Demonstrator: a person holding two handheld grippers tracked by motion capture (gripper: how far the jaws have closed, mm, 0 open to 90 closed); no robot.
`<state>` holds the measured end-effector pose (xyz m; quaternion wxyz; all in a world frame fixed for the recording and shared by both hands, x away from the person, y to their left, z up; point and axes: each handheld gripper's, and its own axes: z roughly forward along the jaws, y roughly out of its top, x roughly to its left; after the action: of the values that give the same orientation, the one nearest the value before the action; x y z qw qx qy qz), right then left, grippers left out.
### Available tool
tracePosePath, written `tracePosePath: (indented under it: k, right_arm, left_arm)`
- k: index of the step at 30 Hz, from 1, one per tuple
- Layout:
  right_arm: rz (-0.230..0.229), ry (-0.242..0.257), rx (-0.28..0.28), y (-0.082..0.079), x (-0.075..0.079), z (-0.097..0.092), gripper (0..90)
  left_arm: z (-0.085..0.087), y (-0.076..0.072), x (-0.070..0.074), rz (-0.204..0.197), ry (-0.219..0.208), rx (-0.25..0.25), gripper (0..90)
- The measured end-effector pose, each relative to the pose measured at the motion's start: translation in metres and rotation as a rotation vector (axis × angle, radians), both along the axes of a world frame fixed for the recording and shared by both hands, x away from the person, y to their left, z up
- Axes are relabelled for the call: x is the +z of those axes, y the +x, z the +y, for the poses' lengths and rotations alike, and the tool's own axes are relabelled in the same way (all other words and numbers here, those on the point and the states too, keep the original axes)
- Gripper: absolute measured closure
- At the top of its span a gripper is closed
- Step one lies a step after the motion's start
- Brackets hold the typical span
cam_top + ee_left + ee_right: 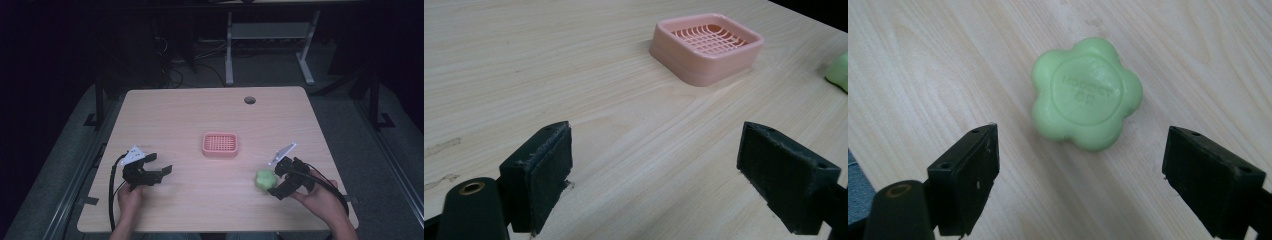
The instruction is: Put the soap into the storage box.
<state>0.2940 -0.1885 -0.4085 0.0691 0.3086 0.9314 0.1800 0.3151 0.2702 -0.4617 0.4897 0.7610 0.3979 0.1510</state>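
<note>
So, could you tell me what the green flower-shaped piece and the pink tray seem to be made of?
Green flower-shaped piece: probably soap, matte and waxy, with a stamped round emblem and soft rounded edges. Pink tray: likely moulded plastic, smooth with a slight sheen and a slotted grid floor.

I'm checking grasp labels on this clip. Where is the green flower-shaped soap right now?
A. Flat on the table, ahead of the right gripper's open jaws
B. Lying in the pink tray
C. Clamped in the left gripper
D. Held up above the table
A: the green soap lies on the table, ahead of the open right gripper, untouched.
</note>
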Motion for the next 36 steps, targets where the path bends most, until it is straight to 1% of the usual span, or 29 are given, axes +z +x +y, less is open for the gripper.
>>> tracePosePath:
  k: [2,3,4,6,12,13,14,15,16,18,19,23,26,27,29,31,33,34,36]
  right_arm:
    - [0.002,-0.017,0.006,0.004,-0.001,0.004,15.0]
    - [0.002,-0.017,0.006,0.004,-0.001,0.004,15.0]
    - [0.011,-0.030,0.009,0.007,-0.001,0.008,15.0]
    - [0.013,-0.039,0.011,0.010,-0.002,0.011,15.0]
    - [0.049,-0.062,0.016,0.020,-0.006,0.018,15.0]
    - [0.059,-0.064,0.014,0.022,-0.007,0.019,15.0]
    - [0.059,-0.072,0.015,0.023,-0.009,0.020,15.0]
    - [0.071,-0.072,0.016,0.025,-0.010,0.021,15.0]
    - [0.071,-0.072,0.016,0.025,-0.010,0.021,15.0]
    - [0.089,-0.086,0.014,0.029,-0.014,0.023,15.0]
    - [0.089,-0.093,0.013,0.030,-0.015,0.023,15.0]
    - [0.108,-0.098,0.011,0.034,-0.018,0.026,15.0]
    - [0.116,-0.122,0.006,0.036,-0.021,0.028,15.0]
    - [0.124,-0.124,0.007,0.037,-0.022,0.029,15.0]
    - [0.128,-0.128,0.007,0.037,-0.022,0.030,15.0]
    - [0.129,-0.144,0.010,0.038,-0.025,0.032,15.1]
    - [0.132,-0.143,0.010,0.039,-0.026,0.033,15.2]
    - [0.140,-0.150,0.011,0.039,-0.026,0.034,15.5]
    - [0.137,-0.165,0.016,0.041,-0.028,0.035,16.8]
  left_arm:
    - [0.000,0.000,0.000,0.000,0.001,-0.001,14.3]
    - [0.000,0.000,0.000,0.000,0.001,-0.001,14.3]
    - [0.000,0.000,0.000,-0.001,0.002,-0.002,14.3]
    - [0.000,0.000,0.000,0.000,0.004,-0.003,14.3]
    - [0.000,0.000,0.000,0.003,0.002,0.000,14.3]
    - [0.000,0.000,0.000,0.000,0.007,-0.002,14.3]
    - [0.000,0.000,0.000,0.000,0.007,-0.002,14.3]
    - [0.000,0.000,0.000,0.001,0.010,-0.004,14.4]
    - [0.000,0.000,0.000,0.000,0.015,-0.005,14.4]
    - [0.000,0.000,0.000,0.000,0.016,-0.005,14.4]
    - [0.000,0.000,0.000,0.000,0.015,-0.006,14.3]
    - [0.000,0.000,0.000,-0.001,0.016,-0.005,14.3]
    - [-0.001,0.000,0.000,0.000,0.021,-0.008,14.3]
    - [-0.001,0.000,0.000,0.000,0.021,-0.008,14.3]
    - [-0.001,0.000,0.000,0.000,0.022,-0.008,14.3]
    - [-0.001,0.000,0.000,0.001,0.021,-0.008,14.3]
    - [-0.001,0.000,0.000,-0.001,0.016,-0.006,14.3]
    - [-0.001,0.000,0.000,-0.001,0.016,-0.006,14.3]
    - [-0.001,0.000,0.000,-0.001,0.017,-0.006,14.3]
